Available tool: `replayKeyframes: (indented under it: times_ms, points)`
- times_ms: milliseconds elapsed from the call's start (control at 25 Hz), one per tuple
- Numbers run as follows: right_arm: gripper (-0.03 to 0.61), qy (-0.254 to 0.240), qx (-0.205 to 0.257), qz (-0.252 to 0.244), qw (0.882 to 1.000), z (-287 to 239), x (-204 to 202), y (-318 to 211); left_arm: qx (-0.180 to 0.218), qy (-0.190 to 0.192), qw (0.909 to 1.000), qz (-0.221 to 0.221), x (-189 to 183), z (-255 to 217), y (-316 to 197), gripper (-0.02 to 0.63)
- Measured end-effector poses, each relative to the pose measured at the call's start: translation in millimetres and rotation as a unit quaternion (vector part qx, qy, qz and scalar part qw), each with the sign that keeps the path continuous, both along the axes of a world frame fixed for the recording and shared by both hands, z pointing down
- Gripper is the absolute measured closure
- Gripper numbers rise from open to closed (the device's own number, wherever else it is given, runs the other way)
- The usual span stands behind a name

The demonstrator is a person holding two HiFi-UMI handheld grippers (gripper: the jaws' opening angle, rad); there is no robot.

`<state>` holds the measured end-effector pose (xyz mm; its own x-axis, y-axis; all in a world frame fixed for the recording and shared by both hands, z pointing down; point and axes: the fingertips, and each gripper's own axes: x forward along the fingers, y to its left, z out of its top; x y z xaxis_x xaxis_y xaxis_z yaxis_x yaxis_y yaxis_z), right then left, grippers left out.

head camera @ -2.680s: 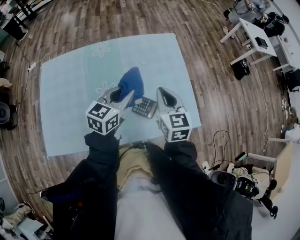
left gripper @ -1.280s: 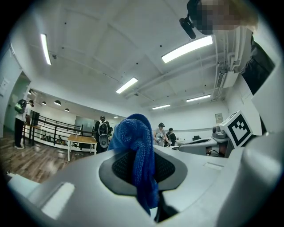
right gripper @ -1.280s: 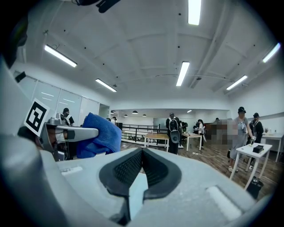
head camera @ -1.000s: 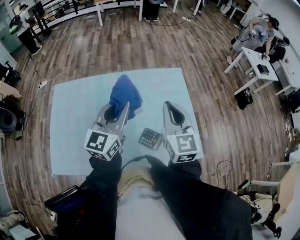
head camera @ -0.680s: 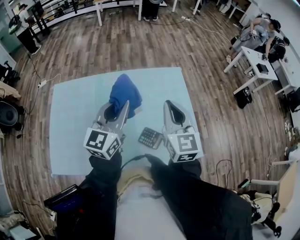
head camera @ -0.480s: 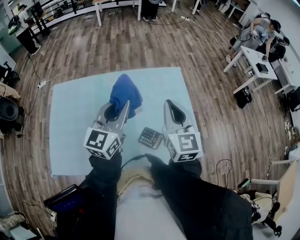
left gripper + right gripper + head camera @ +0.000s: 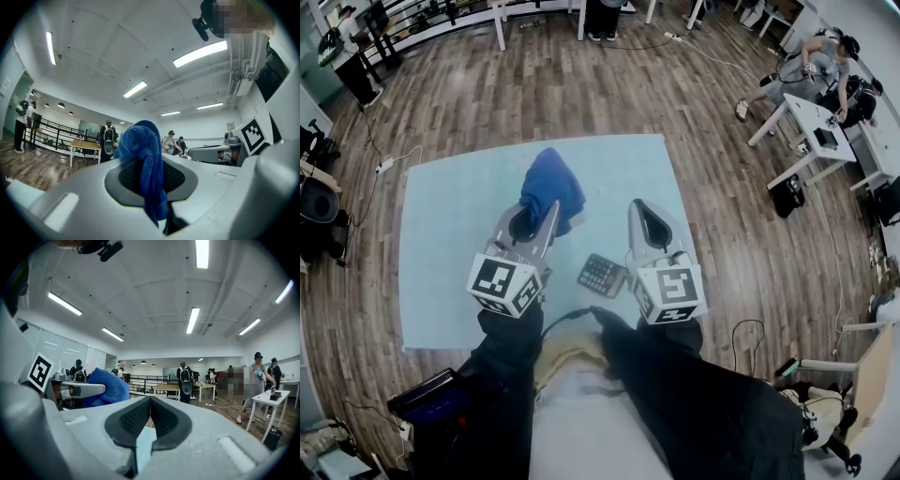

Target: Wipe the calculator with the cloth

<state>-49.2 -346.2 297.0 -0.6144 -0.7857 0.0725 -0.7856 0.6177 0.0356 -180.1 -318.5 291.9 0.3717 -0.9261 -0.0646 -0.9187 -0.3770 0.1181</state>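
Calculator (image 7: 601, 275) lies on blue mat (image 7: 450, 234) over floorboards (image 7: 581, 84).

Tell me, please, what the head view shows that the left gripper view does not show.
Only the head view shows the calculator, lying on the mat, apart from the cloth. Only the left gripper view shows the ceiling lights and, up close, the left claw shut on the cloth. Both show the blue cloth held in the left claw, and the right claw beside it.
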Motion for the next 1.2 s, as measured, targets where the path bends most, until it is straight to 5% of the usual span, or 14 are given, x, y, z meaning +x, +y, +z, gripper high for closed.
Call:
replayKeyframes:
  times_ms: [1200]
  points:
    - [0.575, 0.004, -0.006, 0.0, 1.0, 4.7, 0.2, 1.0, -0.011, 0.011, 0.9999, 0.005, 2.1, 2.5, -0.5, 0.554]
